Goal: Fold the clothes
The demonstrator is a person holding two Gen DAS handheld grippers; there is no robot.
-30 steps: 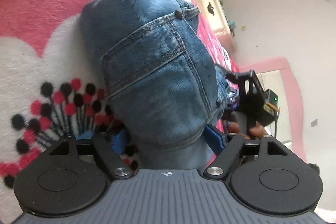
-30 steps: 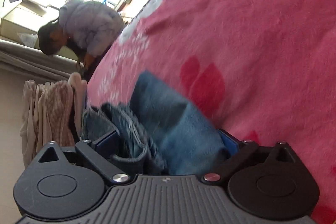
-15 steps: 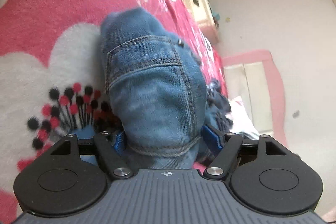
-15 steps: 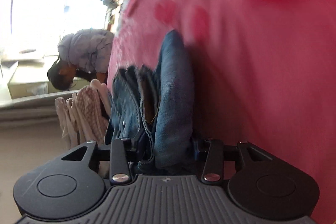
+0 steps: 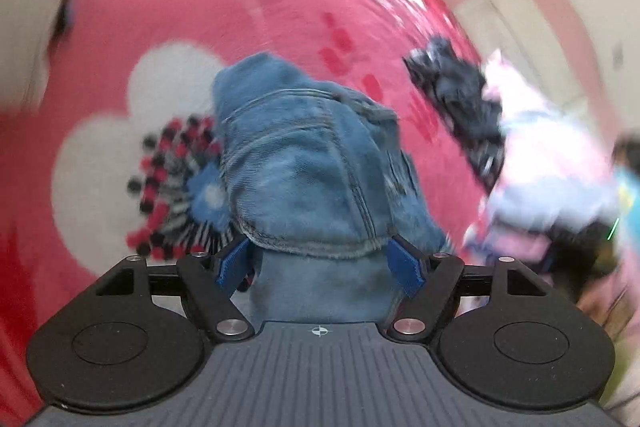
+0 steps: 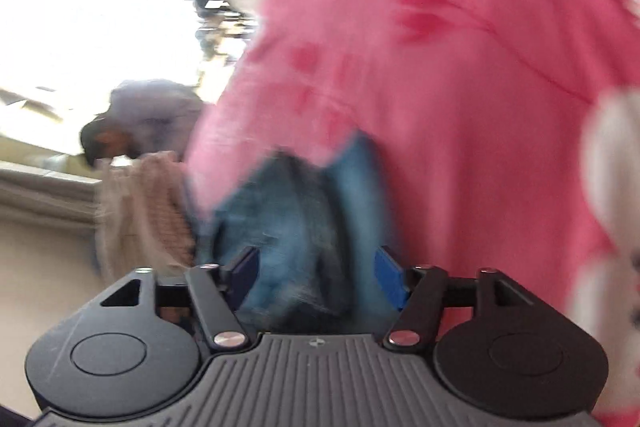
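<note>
A pair of blue jeans (image 5: 312, 163) is bunched up over the pink flowered blanket (image 5: 200, 7). My left gripper (image 5: 320, 263) is shut on the jeans, its blue pads (image 5: 232, 263) pressing the denim from both sides. In the right wrist view my right gripper (image 6: 316, 275) is shut on another part of the same jeans (image 6: 296, 227), with a blue pad (image 6: 390, 279) against the cloth. Both views are blurred by motion.
A dark garment (image 5: 456, 99) and a pale pink and white garment (image 5: 548, 179) lie on the blanket to the right. In the right wrist view a person (image 6: 140, 119) bends at the bed's edge beside hanging beige cloth (image 6: 144, 211). A bright window (image 6: 80, 7) lies behind.
Both grippers have swung with the jeans still held. The left view now takes in the pile of garments at the right. The right view has turned further across the blanket.
</note>
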